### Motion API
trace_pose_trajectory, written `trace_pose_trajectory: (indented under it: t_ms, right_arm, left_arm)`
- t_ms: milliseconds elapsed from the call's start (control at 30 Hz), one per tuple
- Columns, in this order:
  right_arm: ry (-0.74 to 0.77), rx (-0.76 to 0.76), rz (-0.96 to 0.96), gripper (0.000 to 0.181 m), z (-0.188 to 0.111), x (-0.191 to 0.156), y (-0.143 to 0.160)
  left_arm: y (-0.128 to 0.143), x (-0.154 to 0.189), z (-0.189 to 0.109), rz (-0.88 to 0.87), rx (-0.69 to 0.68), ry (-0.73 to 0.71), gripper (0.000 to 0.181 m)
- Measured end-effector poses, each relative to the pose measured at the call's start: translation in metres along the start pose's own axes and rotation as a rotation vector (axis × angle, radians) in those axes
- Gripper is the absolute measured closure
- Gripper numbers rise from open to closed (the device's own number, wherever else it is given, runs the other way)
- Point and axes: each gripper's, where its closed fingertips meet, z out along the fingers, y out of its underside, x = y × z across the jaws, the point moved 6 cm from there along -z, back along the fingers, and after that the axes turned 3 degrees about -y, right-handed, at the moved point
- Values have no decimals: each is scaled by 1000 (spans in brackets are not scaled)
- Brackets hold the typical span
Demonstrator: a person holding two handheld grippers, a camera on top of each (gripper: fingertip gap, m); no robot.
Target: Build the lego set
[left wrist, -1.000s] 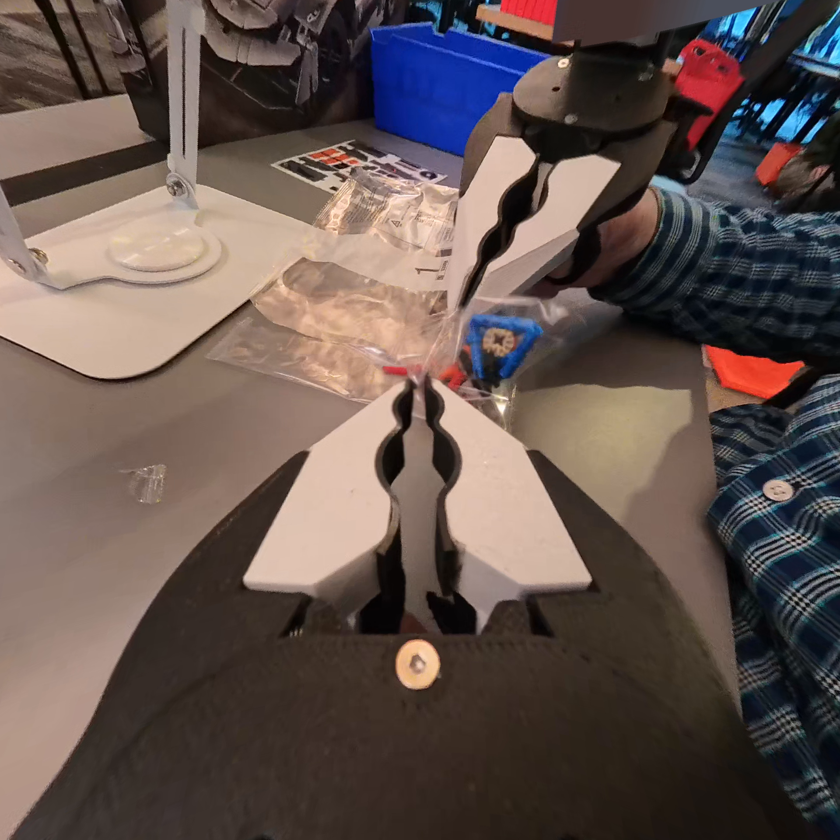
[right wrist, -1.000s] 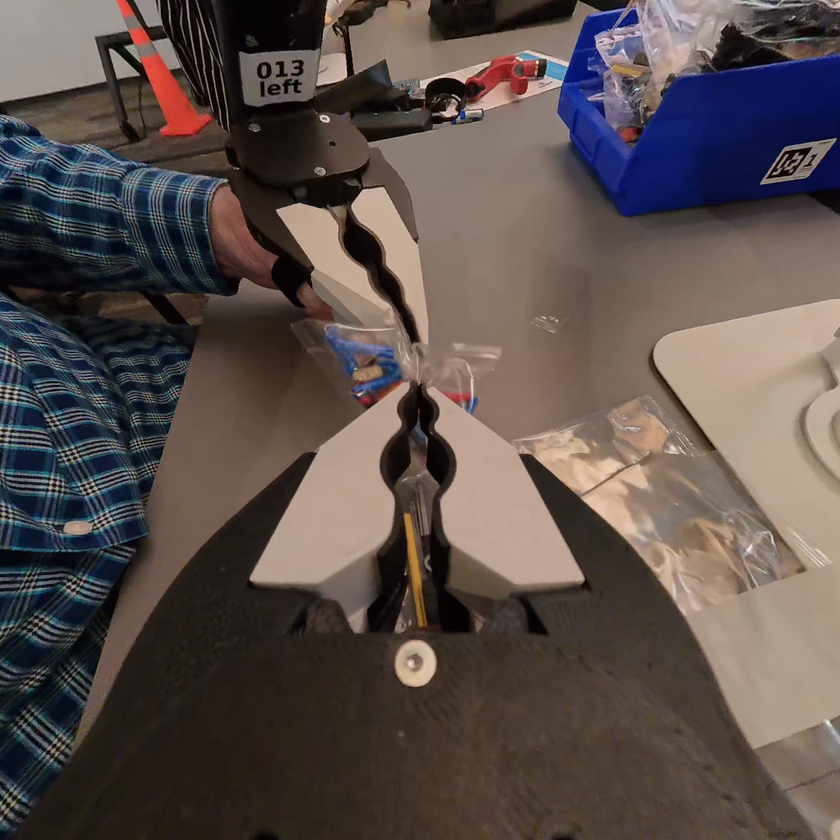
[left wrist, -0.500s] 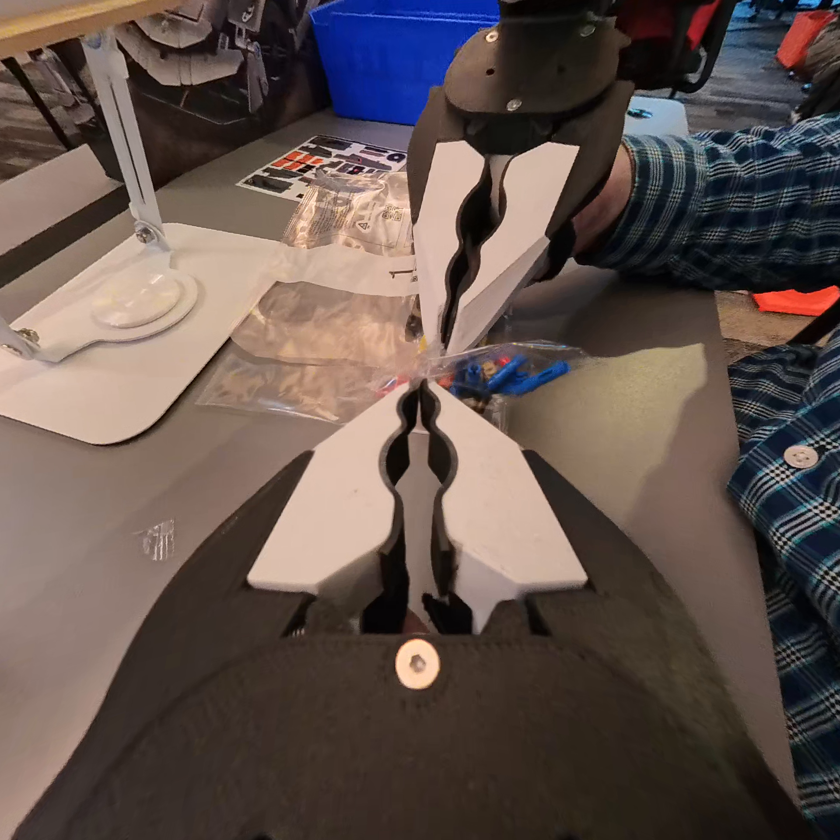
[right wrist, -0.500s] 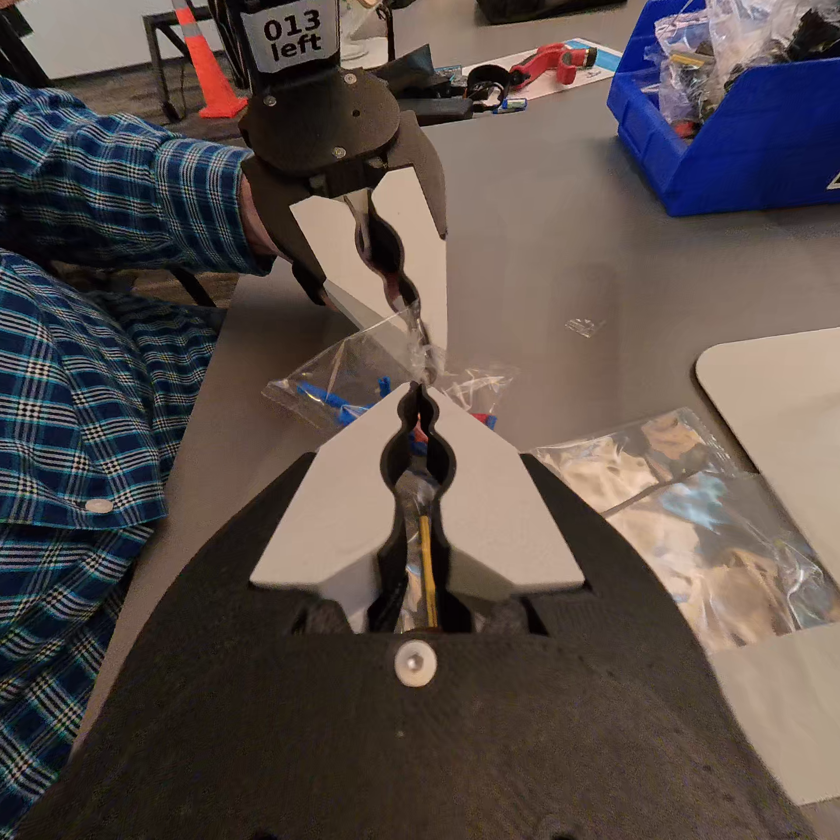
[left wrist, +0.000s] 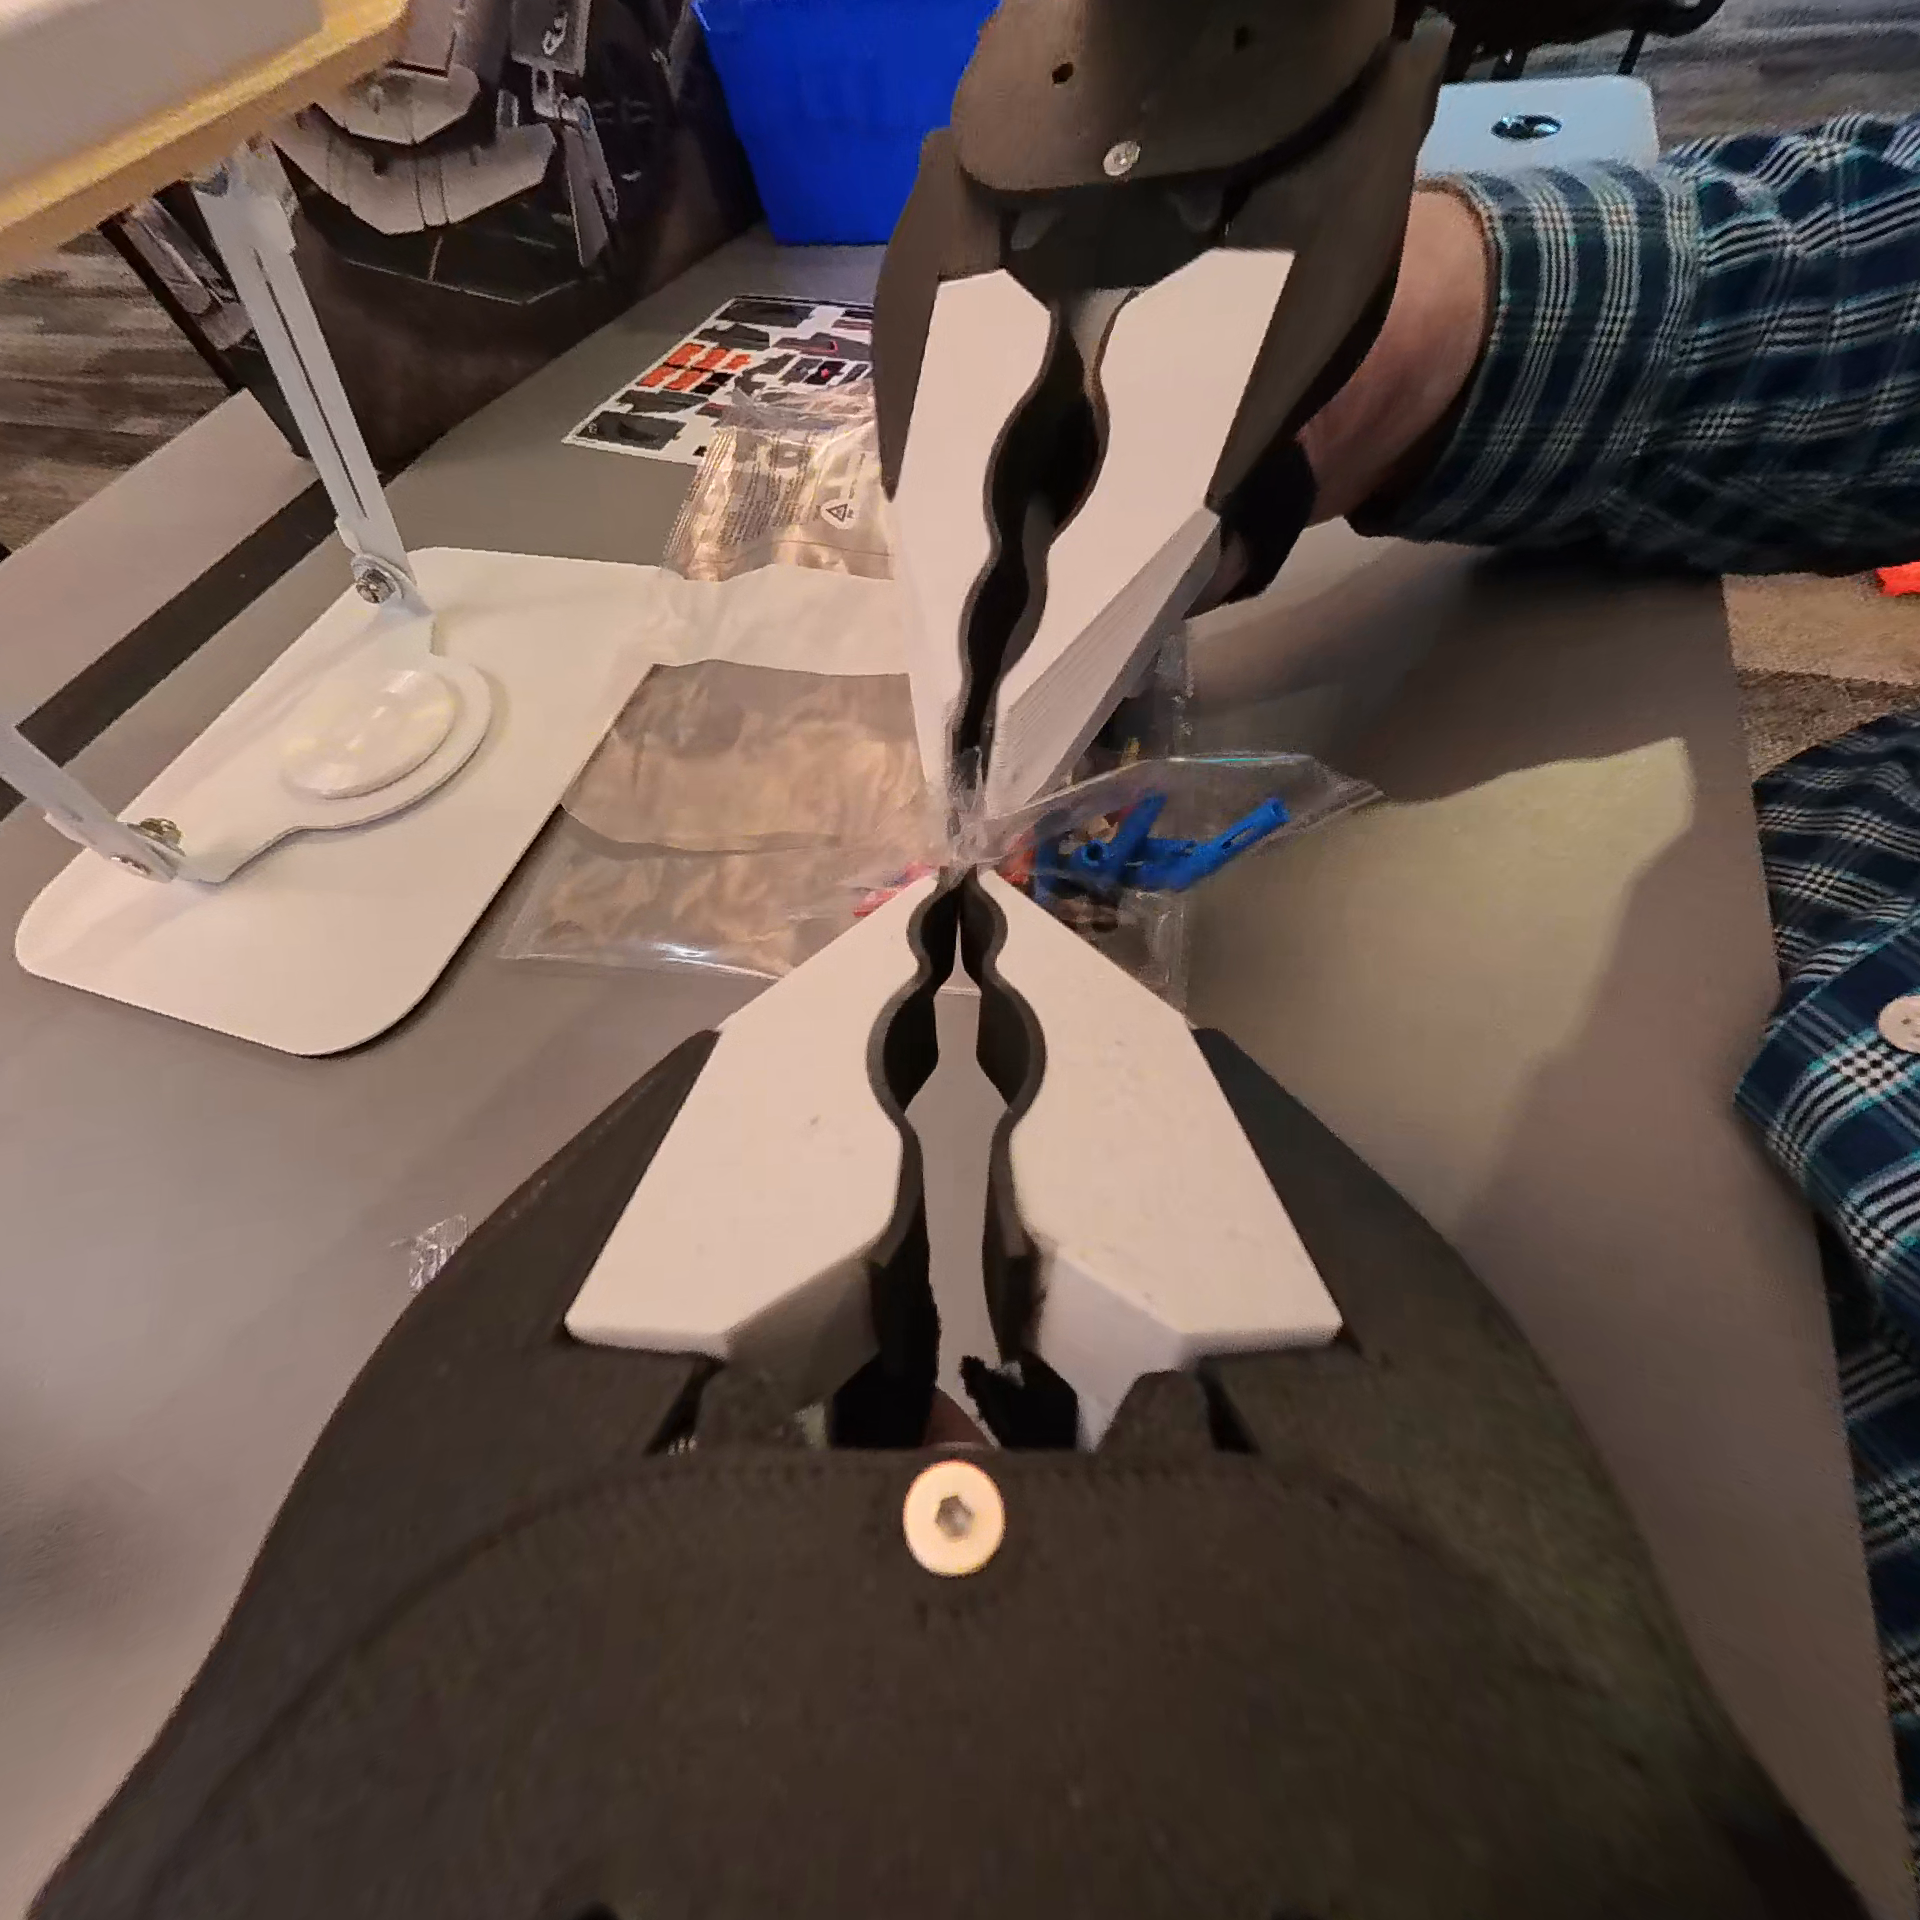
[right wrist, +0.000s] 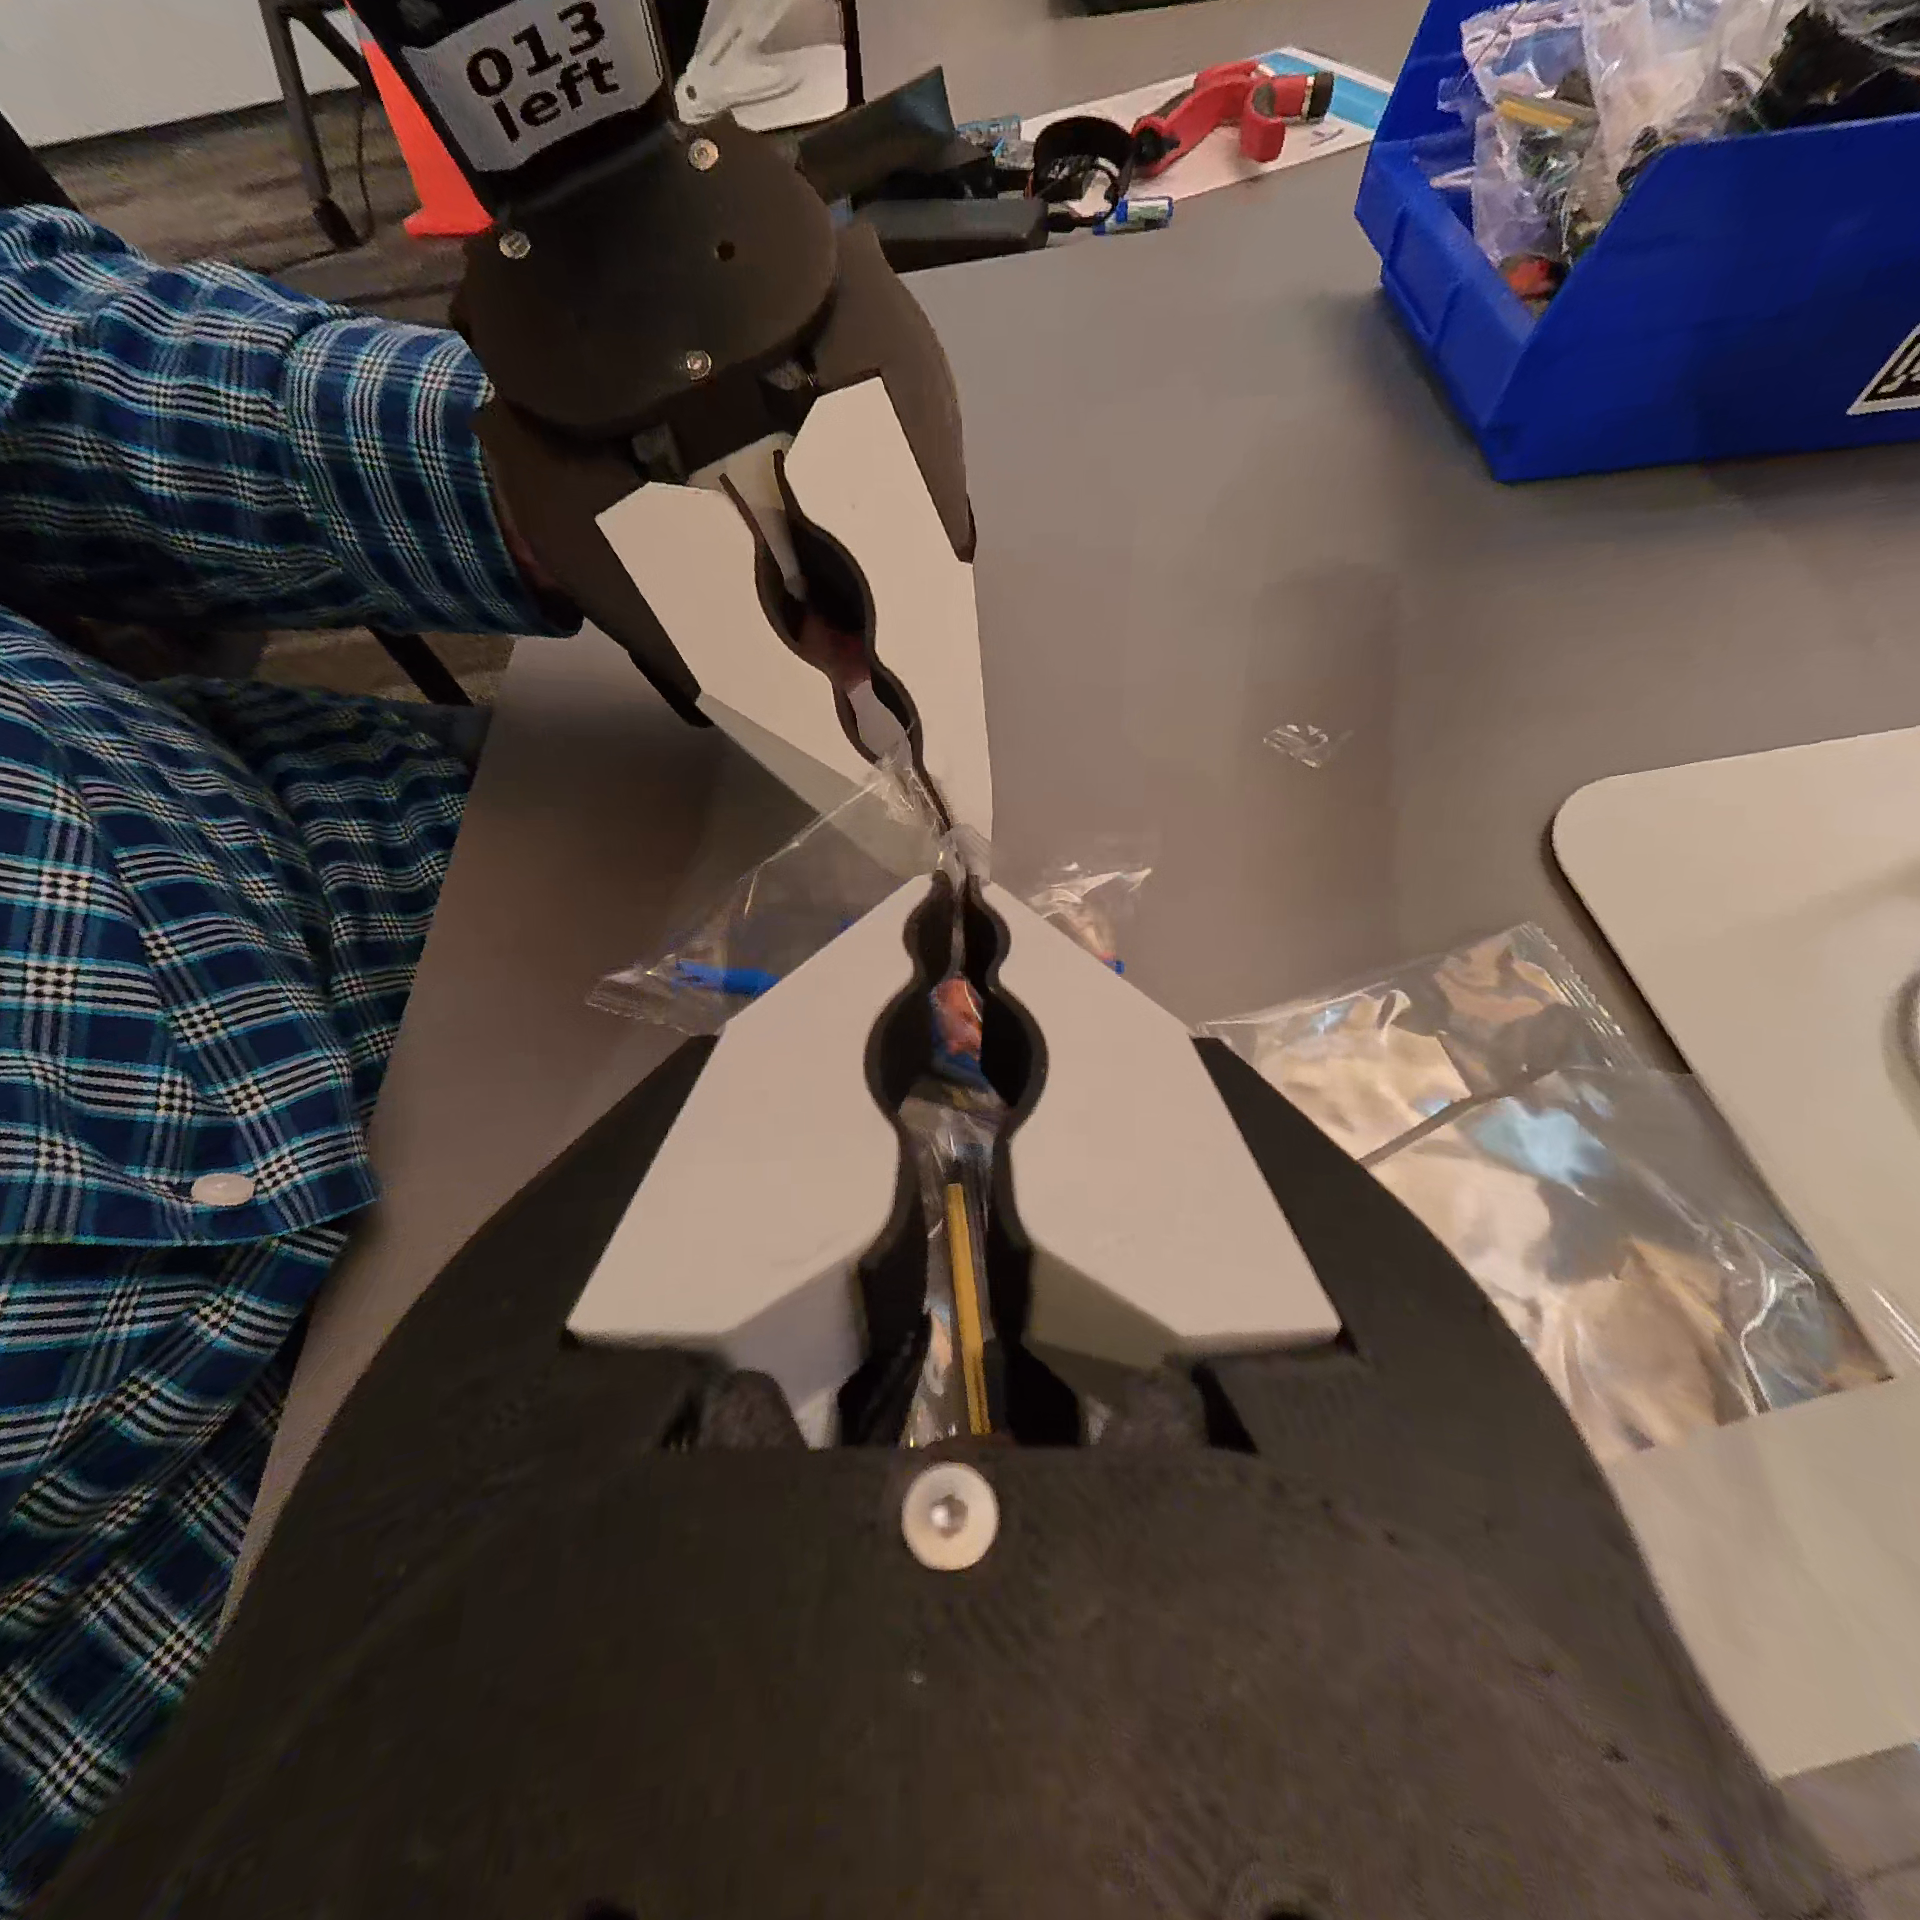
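Observation:
A small clear plastic bag of Lego parts, with blue pins and some red pieces inside, hangs just above the grey table. My left gripper is shut on the bag's top edge. My right gripper comes down from above, shut on the same edge, tips almost touching the left's. In the right wrist view my right gripper pinches the bag and the left gripper meets it from above. The plastic between the tips is bunched and taut.
Larger clear bags and a sticker sheet lie behind. A white stand base is at the left. A blue bin of bags stands far right. A plastic scrap lies loose. A plaid sleeve reaches in. My two grippers' fingertips are within a few centimetres of each other.
Both grippers stay shut on the bag. The right gripper has swung more upright over the left's tips, and the bag's parts have spread out sideways toward the person.

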Motion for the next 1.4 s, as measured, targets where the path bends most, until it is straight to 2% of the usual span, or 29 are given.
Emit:
trace_pose_trajectory:
  t_ms: [33,267,733,833,933,1033,1300,1400]
  right_arm:
    - [6,7,3,181,0,0,0]
    - [27,28,16,181,-1,-1,5]
    - [-56,130,134,181,-10,-2,9]
    - [-53,96,98,181,-9,-3,10]
    - [-56,86,90,181,-8,-2,8]
    - [-69,70,79,181,-6,-4,9]
    - [-86,35,65,181,-4,-7,12]
    - [-75,45,75,181,-5,-7,10]
  left_arm:
    - [0,0,-1,-5,7,-7,181]
    - [4,0,-4,-46,30,-31,181]
    - [2,5,-10,-179,113,10,181]
    - [4,7,-9,-174,95,18,181]
    - [1,7,-5,-75,57,-60,179]
    - [-2,8,-3,-27,25,-66,166]
    - [-4,18,2,118,-61,-36,181]
    - [-6,17,0,134,-73,-50,181]
